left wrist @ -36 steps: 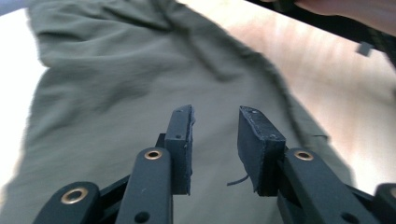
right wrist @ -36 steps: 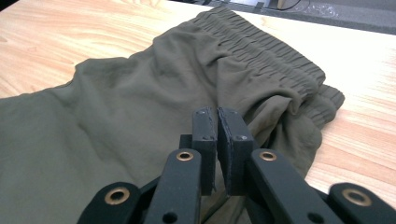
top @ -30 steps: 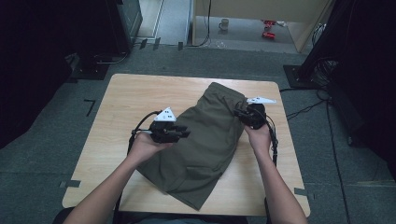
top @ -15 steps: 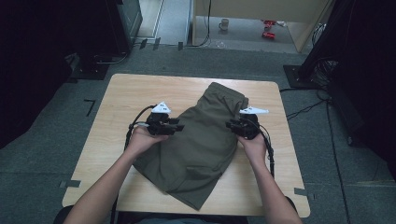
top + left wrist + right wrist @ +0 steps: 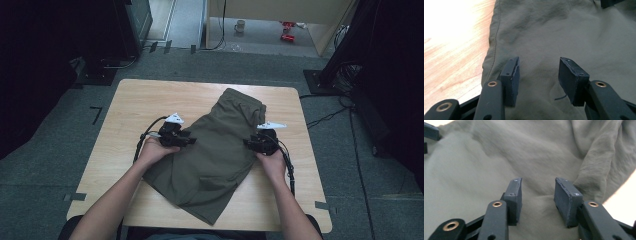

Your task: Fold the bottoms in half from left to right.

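The left gripper (image 5: 184, 140) is held low over the left edge of a pair of olive shorts (image 5: 215, 155). Its jaws have just been opening and are seen parted in the left gripper view (image 5: 539, 75), with cloth lying flat under the gap and nothing pinched between the pads. The right gripper (image 5: 251, 144) is placed at the right edge of the shorts; its jaws have likewise just been opening and are seen apart in the right gripper view (image 5: 537, 197), over smooth cloth, with a bunched fold just beside one jaw. The shorts are spread slantwise across the middle of a wooden table (image 5: 135, 100), the waistband toward the far side and a leg hem near the front edge.
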